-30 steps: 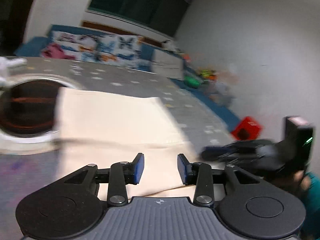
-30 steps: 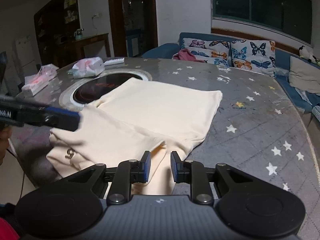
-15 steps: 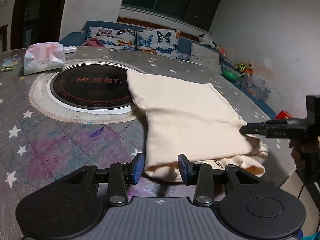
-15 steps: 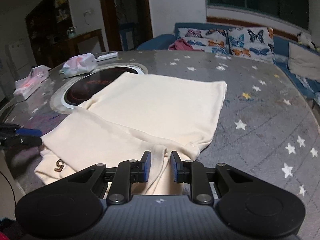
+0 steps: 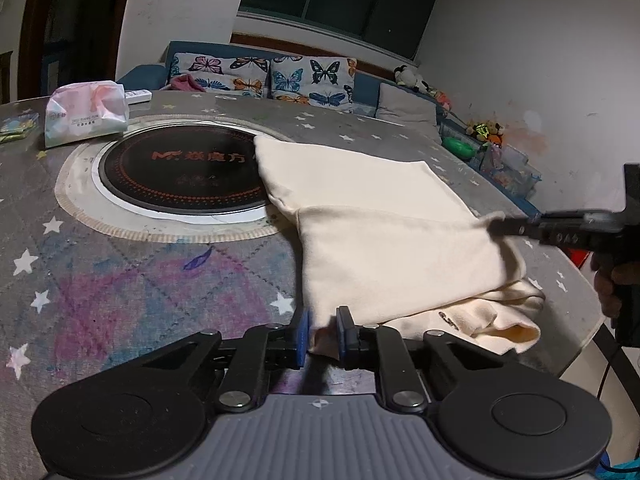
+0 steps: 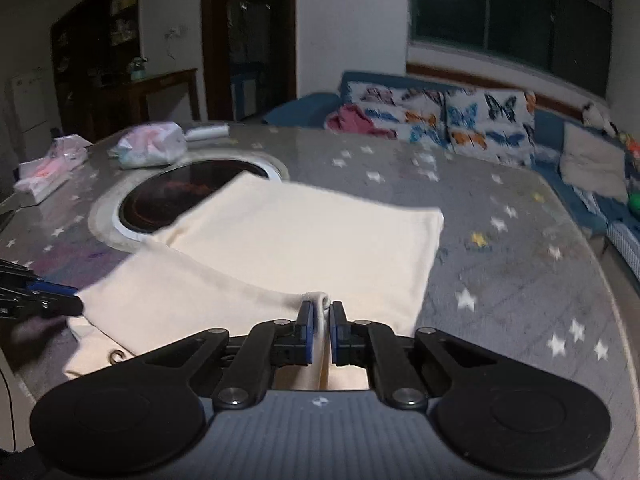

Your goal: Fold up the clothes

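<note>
Cream garment (image 5: 384, 232) lies flat on tabletop (image 5: 120, 280), long axis running away from both claws. Left claw (image 5: 322, 334) closing on its near corner; right claw (image 6: 320, 330) clenched on near hem.

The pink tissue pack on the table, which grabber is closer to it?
Left. The left gripper, closing on the cream garment's near corner, sits on the tissue pack's side of the table. The right gripper pinches the garment's other corner, farther across.
</note>
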Demonstrator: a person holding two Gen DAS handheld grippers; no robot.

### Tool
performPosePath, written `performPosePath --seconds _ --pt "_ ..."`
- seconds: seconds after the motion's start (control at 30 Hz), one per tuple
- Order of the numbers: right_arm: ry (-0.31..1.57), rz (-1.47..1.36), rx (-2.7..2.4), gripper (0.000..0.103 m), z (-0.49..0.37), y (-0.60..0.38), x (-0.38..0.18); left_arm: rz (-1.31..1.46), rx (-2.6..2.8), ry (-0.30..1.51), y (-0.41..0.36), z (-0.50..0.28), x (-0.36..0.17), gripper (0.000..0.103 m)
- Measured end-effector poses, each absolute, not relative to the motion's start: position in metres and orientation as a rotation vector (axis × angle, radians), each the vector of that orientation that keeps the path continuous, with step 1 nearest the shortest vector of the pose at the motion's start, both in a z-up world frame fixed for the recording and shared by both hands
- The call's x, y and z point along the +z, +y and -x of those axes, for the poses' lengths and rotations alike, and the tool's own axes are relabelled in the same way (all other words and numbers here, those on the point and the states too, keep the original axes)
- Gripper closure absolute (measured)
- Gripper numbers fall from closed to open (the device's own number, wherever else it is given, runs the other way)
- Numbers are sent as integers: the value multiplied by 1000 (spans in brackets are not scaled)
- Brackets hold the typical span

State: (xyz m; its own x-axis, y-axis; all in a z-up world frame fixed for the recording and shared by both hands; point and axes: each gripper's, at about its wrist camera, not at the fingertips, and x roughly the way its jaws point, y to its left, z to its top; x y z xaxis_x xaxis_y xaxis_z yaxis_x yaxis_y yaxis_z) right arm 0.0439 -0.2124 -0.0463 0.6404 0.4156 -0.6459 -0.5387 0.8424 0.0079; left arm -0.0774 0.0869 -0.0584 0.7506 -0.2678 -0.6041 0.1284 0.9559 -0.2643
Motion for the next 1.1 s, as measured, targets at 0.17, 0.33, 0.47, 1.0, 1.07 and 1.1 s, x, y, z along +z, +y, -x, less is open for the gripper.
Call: performPosePath --seconds 0.17,0.33,0.47,1.0,1.07,1.1 --pt "711 184 541 87 -47 -217 -55 198 -215 698 90 78 -52 86" --pt "622 248 588 86 -38 -213 -34 168 -232 657 84 66 -34 86" --pt "613 280 638 86 -42 -199 -36 163 -275 624 69 40 -25 85" --pt "652 267 677 86 -48 -192 -58 138 -305 672 43 -23 -48 84" --pt "646 281 690 86 -38 -198 -53 123 -316 668 42 -17 -45 83" --pt "647 296 697 86 -33 -199 -52 117 -323 669 41 -13 -44 83"
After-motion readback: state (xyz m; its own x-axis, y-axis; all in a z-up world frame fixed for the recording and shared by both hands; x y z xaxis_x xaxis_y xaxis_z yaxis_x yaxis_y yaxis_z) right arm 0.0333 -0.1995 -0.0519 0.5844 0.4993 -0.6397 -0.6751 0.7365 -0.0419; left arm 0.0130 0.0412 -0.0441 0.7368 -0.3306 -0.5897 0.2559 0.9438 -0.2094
